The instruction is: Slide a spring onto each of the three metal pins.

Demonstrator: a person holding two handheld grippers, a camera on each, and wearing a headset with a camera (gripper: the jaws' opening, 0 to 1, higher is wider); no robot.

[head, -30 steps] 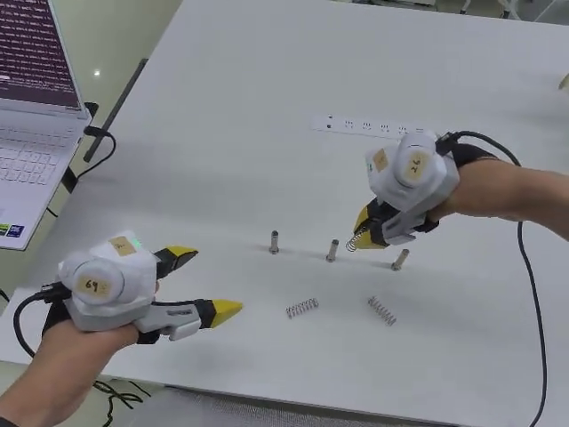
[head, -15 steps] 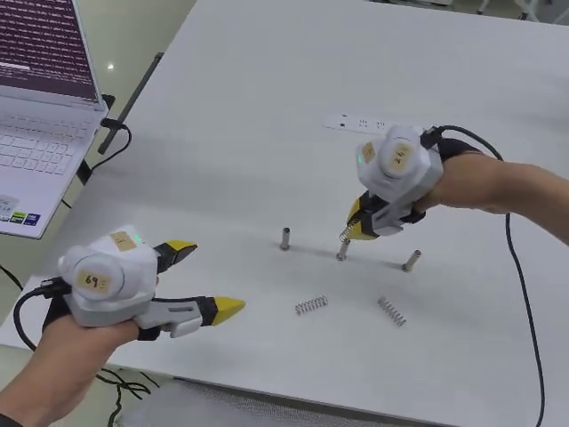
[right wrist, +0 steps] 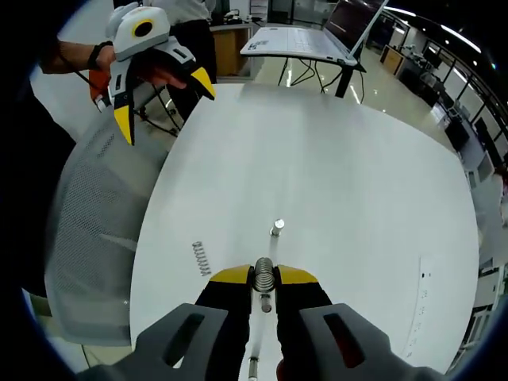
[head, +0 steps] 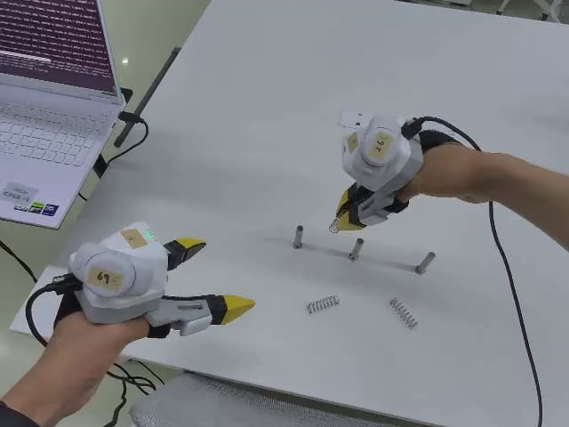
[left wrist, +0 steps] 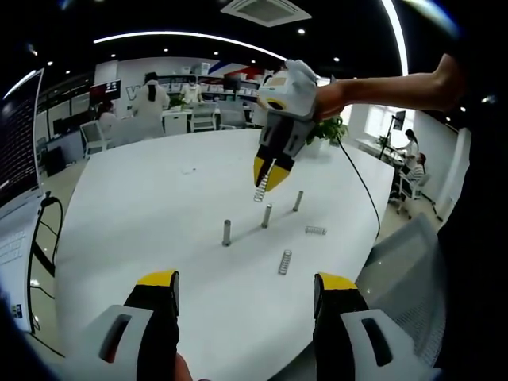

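Moving to the left since a moment ago, the yellow-tipped right tongs [head: 342, 213] are now hanging over the gap between the left short grey metal pin [head: 298, 237] and the middle short grey metal pin [head: 356, 249]. Half a second ago they were right over the middle one. These tongs are squeezing shut on a small coiled metal spring [head: 335, 226]. It is sticking out from the tips and pointing down, up in the air and not touching any pin.

The right short grey metal pin [head: 425, 262] is sitting farther right. All three pins are making a row on the big white counter [head: 267, 107], and none is wearing a spring.

One loose metal spring [head: 323, 304] is lying flat on the counter, nearer the person than the middle pin. Another loose metal spring [head: 403, 312] is lying near the right pin.

The yellow-tipped left tongs [head: 213, 276] are hanging at the near left, well apart from the pins. Their tips are spread wide and holding nothing. An open silver laptop [head: 53, 116] is sitting off to the far left.
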